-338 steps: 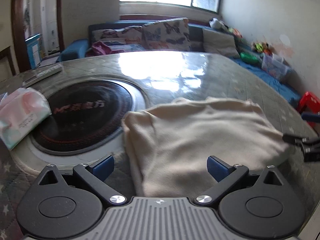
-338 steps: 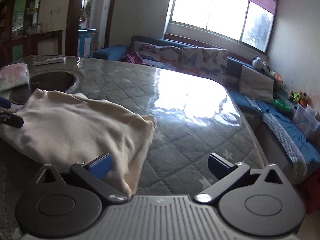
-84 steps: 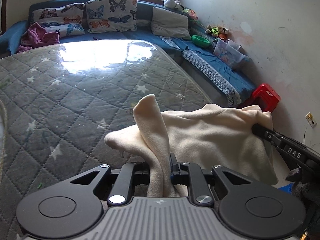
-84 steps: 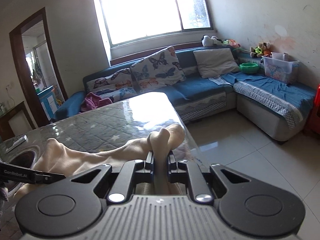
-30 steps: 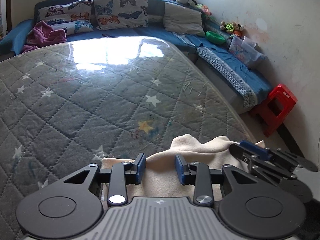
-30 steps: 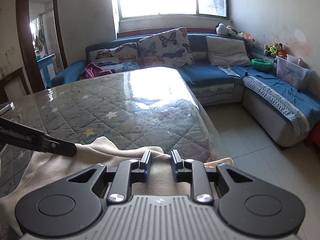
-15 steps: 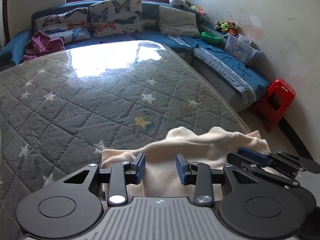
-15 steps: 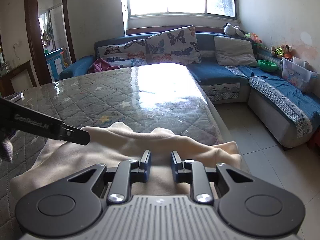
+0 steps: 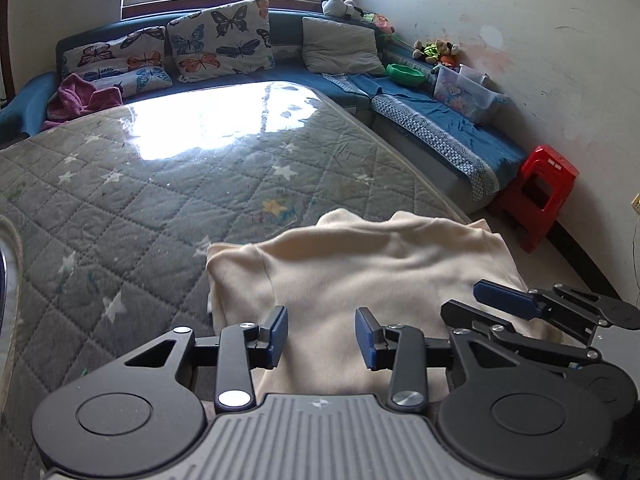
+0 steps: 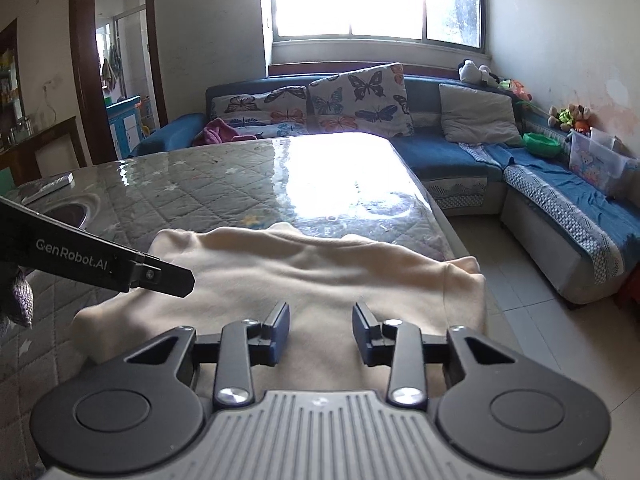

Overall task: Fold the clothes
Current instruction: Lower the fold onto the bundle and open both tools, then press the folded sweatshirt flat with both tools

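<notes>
A cream garment (image 9: 368,268) lies folded on the near right part of the grey quilted table (image 9: 168,200); it also shows in the right wrist view (image 10: 304,280), reaching the table's right edge. My left gripper (image 9: 322,336) is open and empty just above the garment's near edge. My right gripper (image 10: 320,334) is open and empty above the same cloth. In the left wrist view the right gripper (image 9: 532,312) shows at the right, over the garment's right side. In the right wrist view the left gripper's finger (image 10: 120,268) reaches in from the left.
A blue corner sofa (image 10: 448,156) with butterfly cushions (image 9: 220,46) runs behind and right of the table. A red stool (image 9: 538,196) stands on the floor at the right. A round sunken burner (image 10: 64,212) sits at the table's left. Tiled floor (image 10: 532,320) lies beyond the table's right edge.
Both grippers have opened wider and pulled back and up from the garment, which now lies flat on the table; 2.8 s ago both were shut on its cloth.
</notes>
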{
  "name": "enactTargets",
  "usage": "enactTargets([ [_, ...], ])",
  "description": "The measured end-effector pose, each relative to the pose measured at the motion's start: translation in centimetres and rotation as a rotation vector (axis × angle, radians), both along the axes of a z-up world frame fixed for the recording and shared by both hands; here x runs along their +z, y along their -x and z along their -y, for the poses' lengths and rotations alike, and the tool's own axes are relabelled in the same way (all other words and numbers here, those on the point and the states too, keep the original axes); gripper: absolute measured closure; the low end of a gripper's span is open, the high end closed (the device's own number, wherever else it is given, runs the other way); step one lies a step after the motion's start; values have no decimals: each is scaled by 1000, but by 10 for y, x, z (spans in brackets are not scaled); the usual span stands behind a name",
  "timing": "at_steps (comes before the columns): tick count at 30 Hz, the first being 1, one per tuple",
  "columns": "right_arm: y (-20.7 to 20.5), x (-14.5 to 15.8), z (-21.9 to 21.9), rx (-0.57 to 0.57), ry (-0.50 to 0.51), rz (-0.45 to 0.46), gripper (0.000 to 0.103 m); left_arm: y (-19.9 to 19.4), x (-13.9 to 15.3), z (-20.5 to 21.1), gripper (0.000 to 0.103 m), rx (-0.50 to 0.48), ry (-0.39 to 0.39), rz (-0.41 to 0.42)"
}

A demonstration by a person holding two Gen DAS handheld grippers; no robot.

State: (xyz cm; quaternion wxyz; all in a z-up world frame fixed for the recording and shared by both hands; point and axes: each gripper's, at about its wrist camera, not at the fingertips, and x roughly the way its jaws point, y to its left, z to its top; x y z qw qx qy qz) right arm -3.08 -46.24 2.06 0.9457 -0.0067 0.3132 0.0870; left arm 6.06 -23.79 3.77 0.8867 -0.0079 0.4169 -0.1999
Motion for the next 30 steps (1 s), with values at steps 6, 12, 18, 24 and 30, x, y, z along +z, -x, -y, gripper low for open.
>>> enactTargets([
  [6,21,-1,-6,-1,16,6,64,17,-5,-8,62,-8,-2,6],
  [12,40,-1,-9,-6,16,10,59,33,-8,-9,59,-39,-22,32],
  [18,46,3,-17,11,51,36,58,41,-9,-10,59,-49,-37,49],
  [24,40,-3,-29,39,63,26,58,44,-8,-17,59,-37,-31,43],
  [30,53,0,-22,16,60,56,54,46,-5,-26,59,-17,-15,40],
])
